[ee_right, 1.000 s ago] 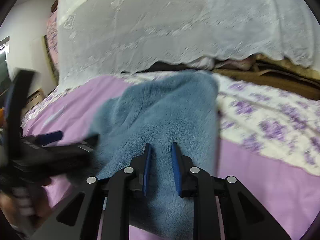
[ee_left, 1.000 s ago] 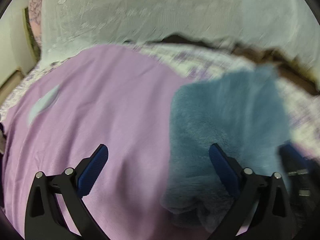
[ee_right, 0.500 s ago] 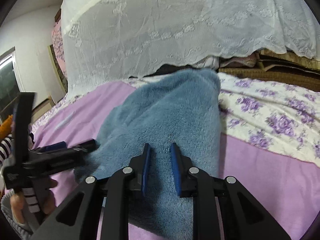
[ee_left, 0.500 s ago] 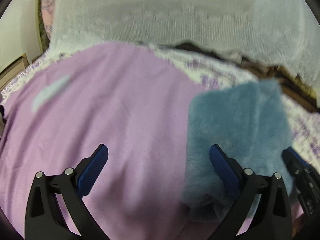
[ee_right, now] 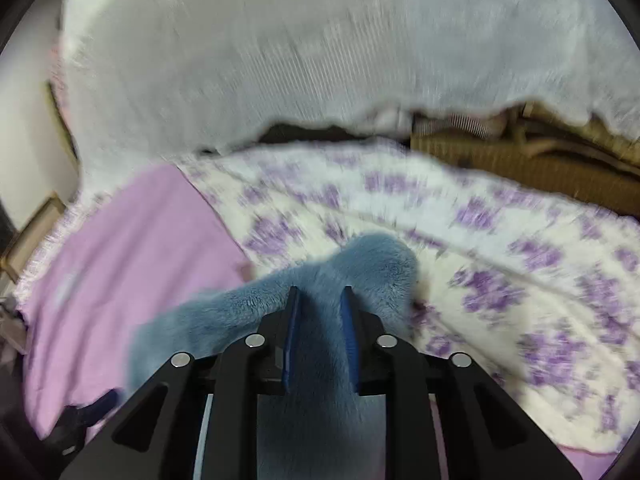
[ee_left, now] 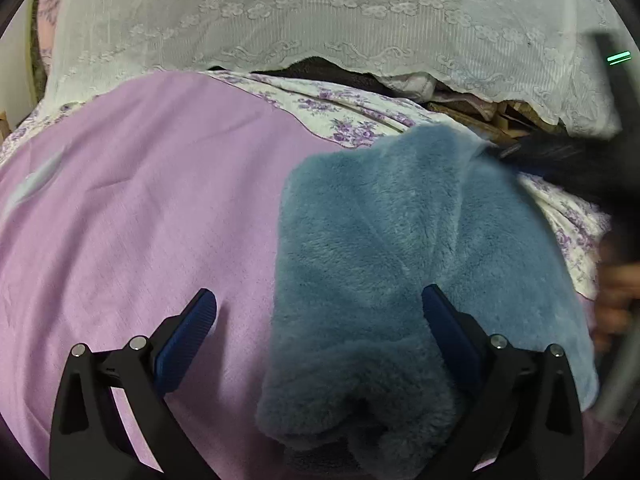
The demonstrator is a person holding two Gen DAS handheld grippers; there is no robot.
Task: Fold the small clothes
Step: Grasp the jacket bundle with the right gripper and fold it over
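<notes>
Your right hand-held gripper (ee_right: 319, 334) pinches the soft, floppy blue fleece garment (ee_left: 400, 264), seemingly near an edge. Your left hand-held gripper (ee_left: 316, 332) stays spread; grab the lower-centre corner.

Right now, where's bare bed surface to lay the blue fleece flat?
Free: the purple sheet, between the blue fleece and the lace cover. Also the floral sheet past the fleece tip. Crowded: the right side, where the fleece bunches by the right hand-held gripper.

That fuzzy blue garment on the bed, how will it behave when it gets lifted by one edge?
The blue fleece garment probably flops: it already drapes in soft folds. Its plush pile should resist slipping between the right gripper pads pinching it. It likely drags across the purple sheet rather than sliding freely.
</notes>
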